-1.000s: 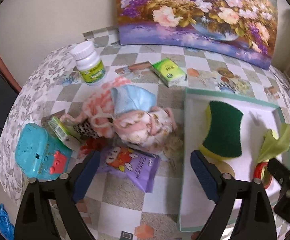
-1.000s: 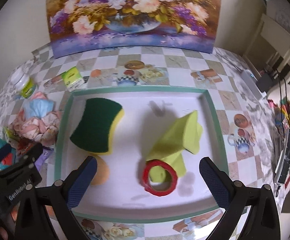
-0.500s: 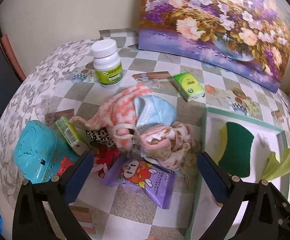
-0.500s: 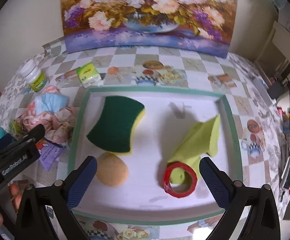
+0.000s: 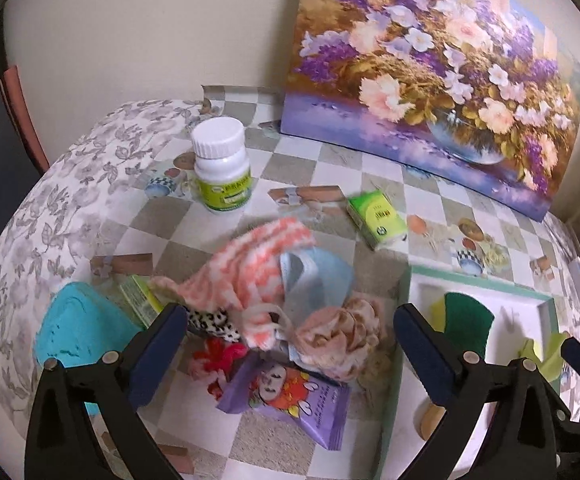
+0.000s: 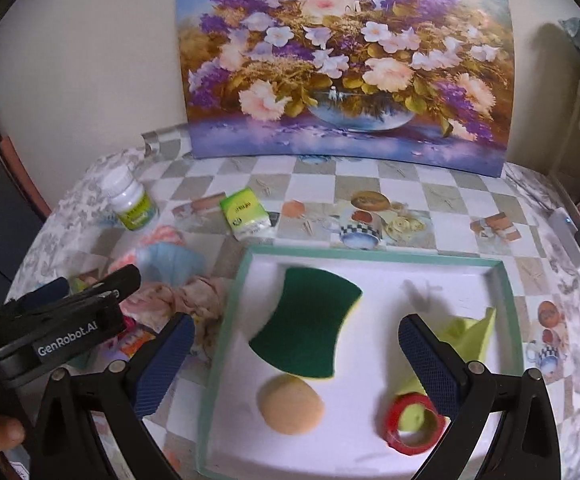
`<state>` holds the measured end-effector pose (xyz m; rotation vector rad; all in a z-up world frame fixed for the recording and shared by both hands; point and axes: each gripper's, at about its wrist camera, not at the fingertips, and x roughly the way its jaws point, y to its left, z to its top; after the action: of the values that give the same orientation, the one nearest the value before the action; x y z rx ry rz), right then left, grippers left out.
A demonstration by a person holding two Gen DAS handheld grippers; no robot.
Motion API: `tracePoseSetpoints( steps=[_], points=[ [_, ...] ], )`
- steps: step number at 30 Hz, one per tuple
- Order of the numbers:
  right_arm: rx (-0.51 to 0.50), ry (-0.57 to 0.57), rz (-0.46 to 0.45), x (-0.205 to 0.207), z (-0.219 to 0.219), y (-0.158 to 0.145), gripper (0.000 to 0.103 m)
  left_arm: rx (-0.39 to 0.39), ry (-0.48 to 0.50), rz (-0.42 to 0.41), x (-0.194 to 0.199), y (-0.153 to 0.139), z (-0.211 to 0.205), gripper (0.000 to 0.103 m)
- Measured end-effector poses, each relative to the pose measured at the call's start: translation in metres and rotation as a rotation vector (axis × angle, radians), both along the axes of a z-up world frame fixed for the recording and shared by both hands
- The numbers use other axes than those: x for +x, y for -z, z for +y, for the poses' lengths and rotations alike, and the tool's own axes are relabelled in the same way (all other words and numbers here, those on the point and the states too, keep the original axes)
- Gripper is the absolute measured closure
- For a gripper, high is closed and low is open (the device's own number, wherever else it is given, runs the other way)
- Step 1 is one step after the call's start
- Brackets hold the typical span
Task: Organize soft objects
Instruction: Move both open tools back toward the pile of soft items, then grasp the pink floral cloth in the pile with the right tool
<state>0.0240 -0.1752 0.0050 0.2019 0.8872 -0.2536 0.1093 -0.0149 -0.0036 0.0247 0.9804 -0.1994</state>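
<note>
A soft pile of pink and blue cloths lies under the left gripper, whose jaws are wide apart, holding nothing.

In the left view the teal box sits partly behind the left finger, and its lower edge runs under the black arm. A green carton shows only one corner between the box and the pink cloth. The spotted cloth and red cloth are mostly buried under the pile (their shapes cannot be told). The tray is cut by the right finger; only slivers of the sponge and yellow cloth show. In the right view the sponge is motion-blurred, the bottle label is too small to read, and the tape sits partly behind a finger.
</note>
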Motion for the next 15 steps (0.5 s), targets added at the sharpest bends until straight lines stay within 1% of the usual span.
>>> tracePoseSetpoints(
  steps=[2, 4, 6, 8, 13, 15],
  points=[
    [-0.006, 0.022, -0.001, 0.002, -0.001, 0.003, 0.000, 0.003, -0.012, -0.004, 0.002, -0.002, 0.003, 0.000],
    [0.023, 0.036, 0.010, 0.004, -0.008, 0.007, 0.000, 0.007, -0.025, -0.005, 0.006, -0.003, 0.006, 0.000],
    [0.074, 0.054, 0.025, 0.009, -0.016, 0.012, 0.000, -0.001, -0.041, 0.006, 0.011, -0.003, 0.009, 0.000],
    [0.085, 0.069, 0.052, 0.015, -0.020, 0.015, 0.000, -0.016, -0.054, 0.015, 0.017, -0.005, 0.013, 0.000],
    [0.084, 0.027, 0.104, 0.032, -0.013, 0.016, 0.000, 0.006, -0.099, 0.033, 0.035, -0.009, 0.023, 0.000],
    [0.093, 0.005, 0.110, 0.039, -0.008, 0.014, 0.000, -0.003, -0.108, 0.078, 0.045, -0.007, 0.030, 0.000]
  ],
)
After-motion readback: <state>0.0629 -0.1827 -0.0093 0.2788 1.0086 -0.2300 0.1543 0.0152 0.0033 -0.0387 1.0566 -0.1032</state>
